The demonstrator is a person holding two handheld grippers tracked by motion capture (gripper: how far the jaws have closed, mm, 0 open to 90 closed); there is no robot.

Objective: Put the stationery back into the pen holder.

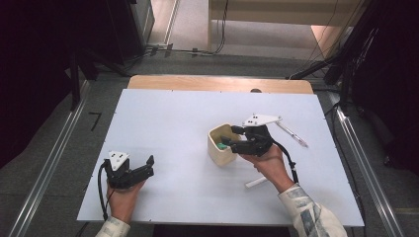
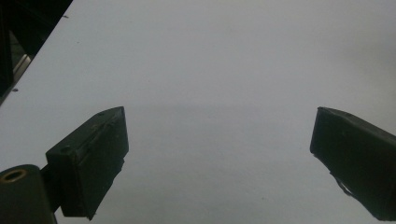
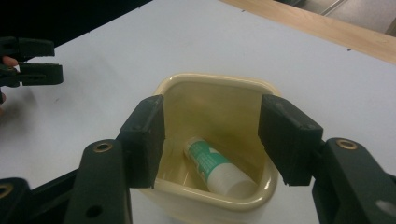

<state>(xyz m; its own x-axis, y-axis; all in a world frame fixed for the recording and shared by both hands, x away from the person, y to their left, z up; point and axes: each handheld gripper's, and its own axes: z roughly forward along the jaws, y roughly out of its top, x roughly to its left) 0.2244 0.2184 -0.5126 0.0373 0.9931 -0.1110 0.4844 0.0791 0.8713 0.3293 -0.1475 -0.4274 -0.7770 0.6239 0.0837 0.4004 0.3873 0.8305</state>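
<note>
Lab-like recording room: white table (image 1: pixel 163 128), floor rails (image 1: pixel 47 168), trailing cables (image 1: pixel 217 29), dark curtains (image 1: pixel 29 74).

Right gripper (image 3: pixel 211 140) spread wide – over cream cup (image 3: pixel 212 88), green-white tube (image 3: pixel 215 166) inside

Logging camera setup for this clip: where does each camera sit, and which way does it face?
High view: above the person's side, looking forward and down on the table; both forearms, left gripper and right gripper show.
Left gripper view: rides the left gripper, facing bare table between open jaws.
Right gripper view: rides the right gripper, looking into the cream cup holding a tube.
Shared: the high and right gripper views both show the cup.
</note>
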